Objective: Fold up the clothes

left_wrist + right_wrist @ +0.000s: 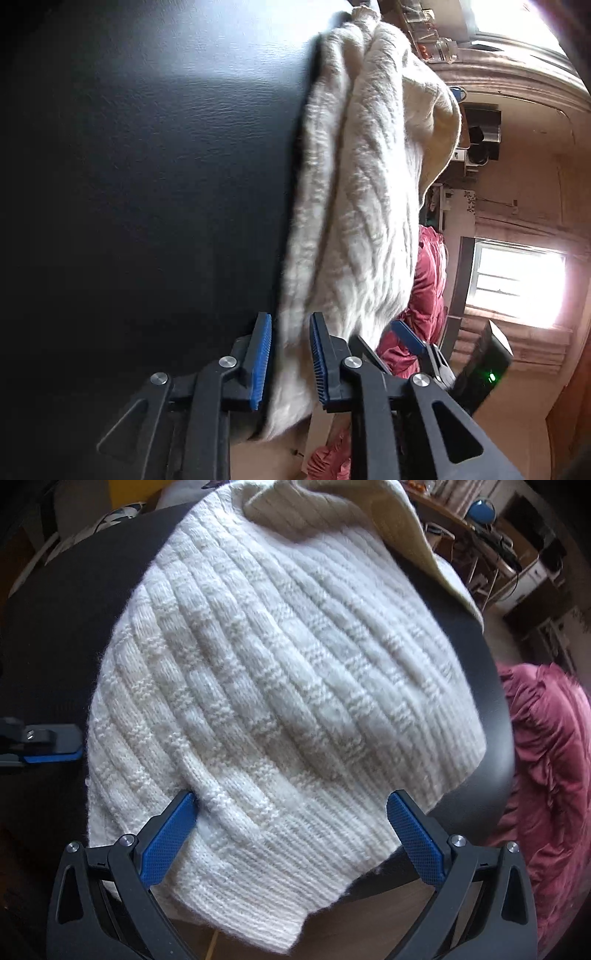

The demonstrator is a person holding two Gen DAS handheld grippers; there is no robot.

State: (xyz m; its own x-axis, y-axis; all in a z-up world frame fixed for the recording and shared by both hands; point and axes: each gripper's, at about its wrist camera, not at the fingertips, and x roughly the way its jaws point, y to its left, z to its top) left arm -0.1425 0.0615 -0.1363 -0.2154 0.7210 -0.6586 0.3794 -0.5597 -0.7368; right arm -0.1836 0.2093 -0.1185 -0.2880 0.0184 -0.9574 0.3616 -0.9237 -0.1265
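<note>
The cream-white ribbed knit sweater (280,686) is lying folded on the black leather-textured counter (147,184), its ribbed hem hanging slightly over the near edge.

Right wrist view: the right gripper (291,812) is hovering low over the hem end of the sweater, pointing forward along the garment. Its two blue-padded fingers (166,842) are standing wide apart, one at each side of the hem; the left pad is touching the knit and dimpling it, the other is sitting at the sweater's right edge. Nothing is being clamped between them.

Left wrist view: the left gripper (290,354) is appearing rolled onto its side, so that the counter is filling the left of the view and the sweater is running up the middle as a thick stacked edge. Its blue ribbed fingers (262,362) are sitting a moderate gap apart, straddling the near corner of the sweater; whether they are pressing the fabric cannot be told. The right gripper's blue pad (408,336) is showing just beyond the sweater.

A crumpled pink-red garment (546,775) is lying beyond the counter's far side, apart from the sweater.
</note>
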